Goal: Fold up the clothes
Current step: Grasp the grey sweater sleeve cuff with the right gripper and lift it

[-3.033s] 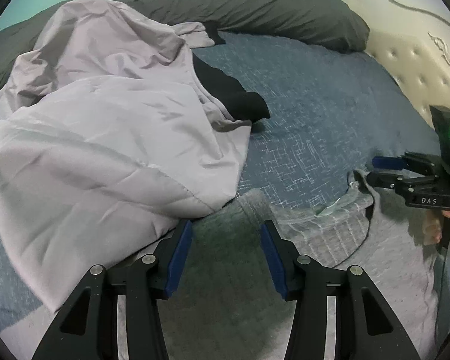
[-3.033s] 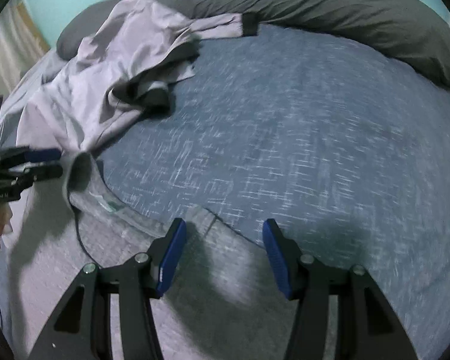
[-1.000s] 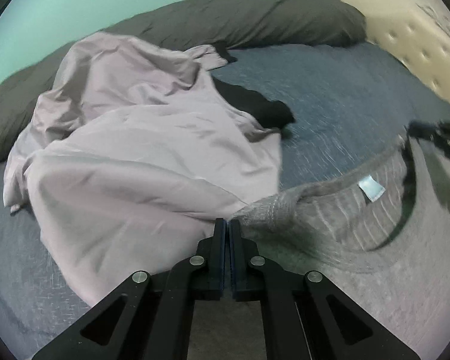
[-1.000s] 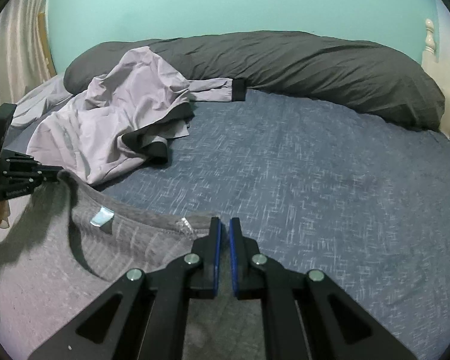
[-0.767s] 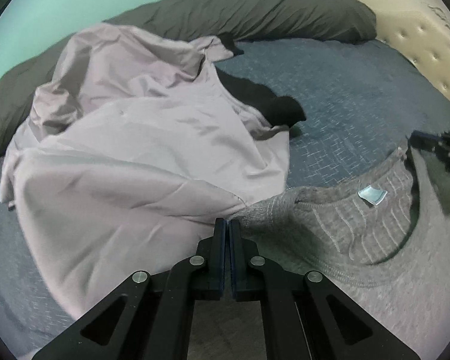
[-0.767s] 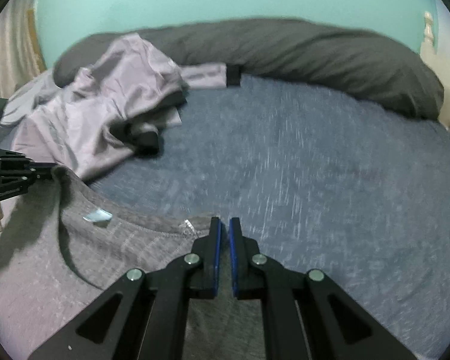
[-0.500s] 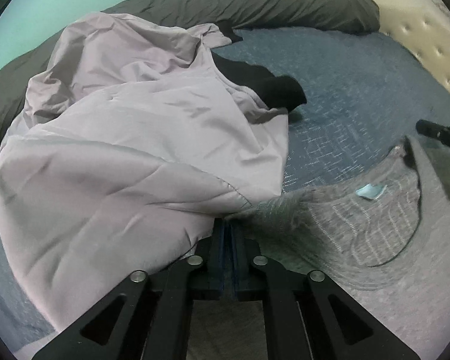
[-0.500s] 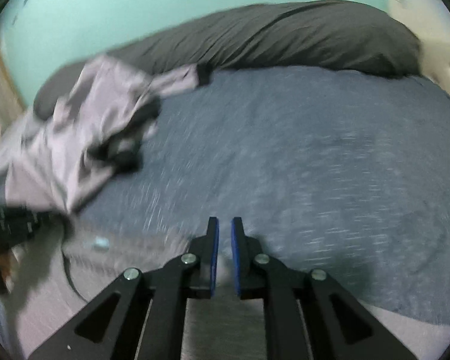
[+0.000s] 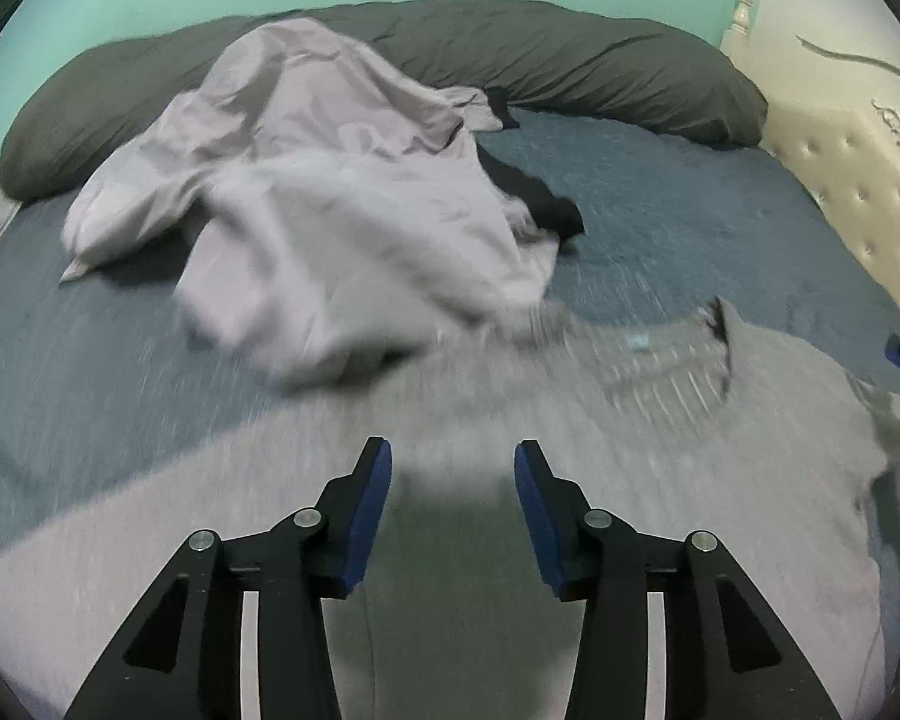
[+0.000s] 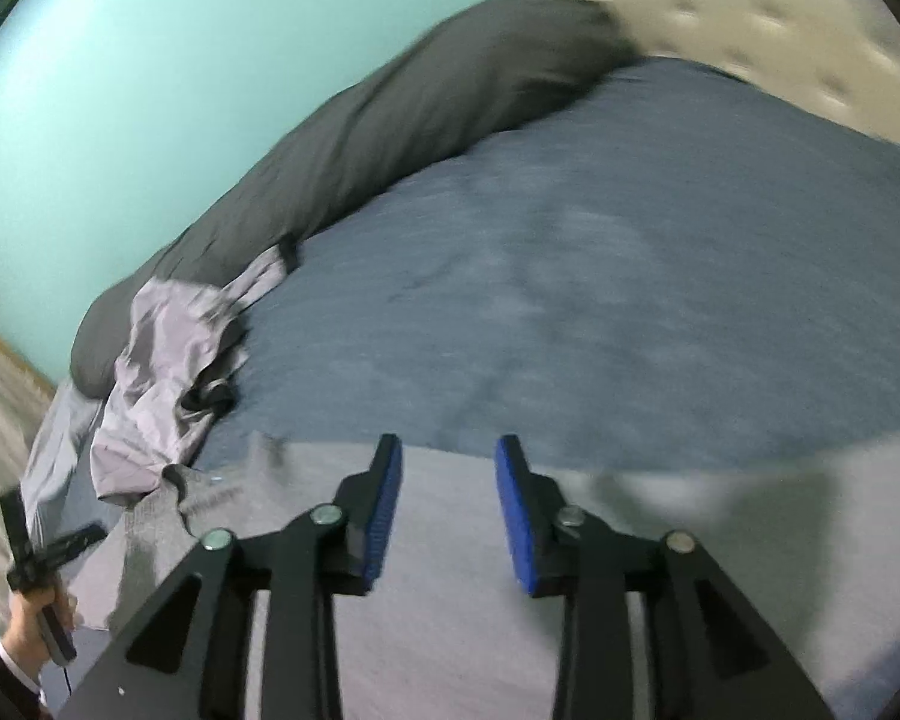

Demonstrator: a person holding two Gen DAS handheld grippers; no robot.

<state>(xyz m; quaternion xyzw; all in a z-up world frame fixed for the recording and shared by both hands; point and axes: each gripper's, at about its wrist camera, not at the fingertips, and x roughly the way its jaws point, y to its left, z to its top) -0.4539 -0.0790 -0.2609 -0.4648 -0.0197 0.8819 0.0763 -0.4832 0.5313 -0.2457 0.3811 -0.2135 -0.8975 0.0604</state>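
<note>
Grey shirt [image 9: 570, 420] flat on bed beneath both just-opened tongs, left [image 9: 453, 468] and right [image 10: 448, 462], nothing pinched.

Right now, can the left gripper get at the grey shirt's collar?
Probably yes: the left gripper is open above the grey shirt, and its collar lies uncovered ahead, the lilac garment beside it.

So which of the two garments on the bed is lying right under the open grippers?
The grey knit top, spread flat; the pale lilac garment lies crumpled farther back.
</note>
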